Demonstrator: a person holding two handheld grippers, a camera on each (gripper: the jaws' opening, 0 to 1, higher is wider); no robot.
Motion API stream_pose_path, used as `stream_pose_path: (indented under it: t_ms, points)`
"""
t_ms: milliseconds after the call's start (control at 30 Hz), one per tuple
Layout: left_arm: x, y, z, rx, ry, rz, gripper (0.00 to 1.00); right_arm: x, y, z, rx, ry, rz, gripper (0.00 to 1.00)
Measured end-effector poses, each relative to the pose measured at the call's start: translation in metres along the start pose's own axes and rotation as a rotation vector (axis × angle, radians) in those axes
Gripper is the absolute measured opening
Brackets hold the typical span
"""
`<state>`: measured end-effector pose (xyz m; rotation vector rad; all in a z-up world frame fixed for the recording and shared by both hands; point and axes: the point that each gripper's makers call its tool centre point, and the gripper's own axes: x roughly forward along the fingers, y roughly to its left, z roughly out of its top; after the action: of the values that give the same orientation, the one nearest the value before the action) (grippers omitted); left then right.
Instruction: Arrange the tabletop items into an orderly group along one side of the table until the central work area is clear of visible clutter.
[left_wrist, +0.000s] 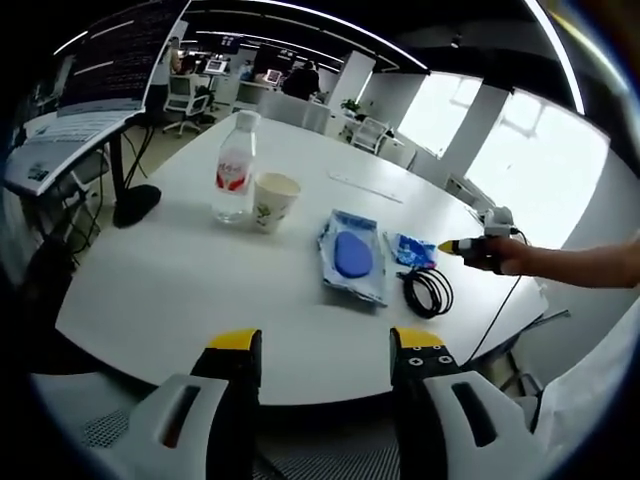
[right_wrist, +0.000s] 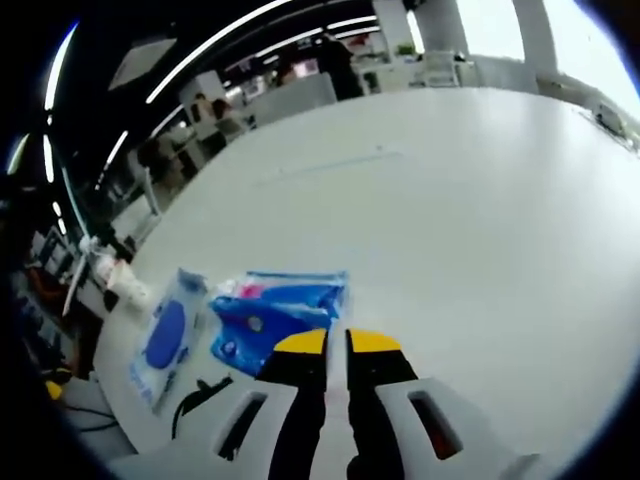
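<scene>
Left tongs (left_wrist: 325, 350) gape above the table (left_wrist: 180, 280) edge; right tongs (right_wrist: 337, 342) are closed beside a blue packet (right_wrist: 270, 320), gripping nothing.

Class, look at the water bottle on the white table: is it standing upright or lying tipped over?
Upright. The water bottle stands on its base on the table, cap at the top, beside the paper cup.

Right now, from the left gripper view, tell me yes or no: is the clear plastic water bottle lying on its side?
No, the clear plastic water bottle stands upright on the white table, beside the paper cup.
</scene>
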<state>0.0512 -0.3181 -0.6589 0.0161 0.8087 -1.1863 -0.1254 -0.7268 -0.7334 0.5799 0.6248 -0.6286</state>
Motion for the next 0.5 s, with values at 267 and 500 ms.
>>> stream_pose_path:
  t_ms: [267, 500]
  points:
    - [0.003, -0.003, 0.000, 0.000, 0.002, -0.005, 0.51, 0.007, 0.003, -0.010, -0.021, 0.037, 0.016, 0.10]
    - [0.003, -0.004, -0.001, 0.004, 0.009, -0.007, 0.51, 0.017, 0.000, -0.019, 0.025, 0.061, -0.007, 0.07]
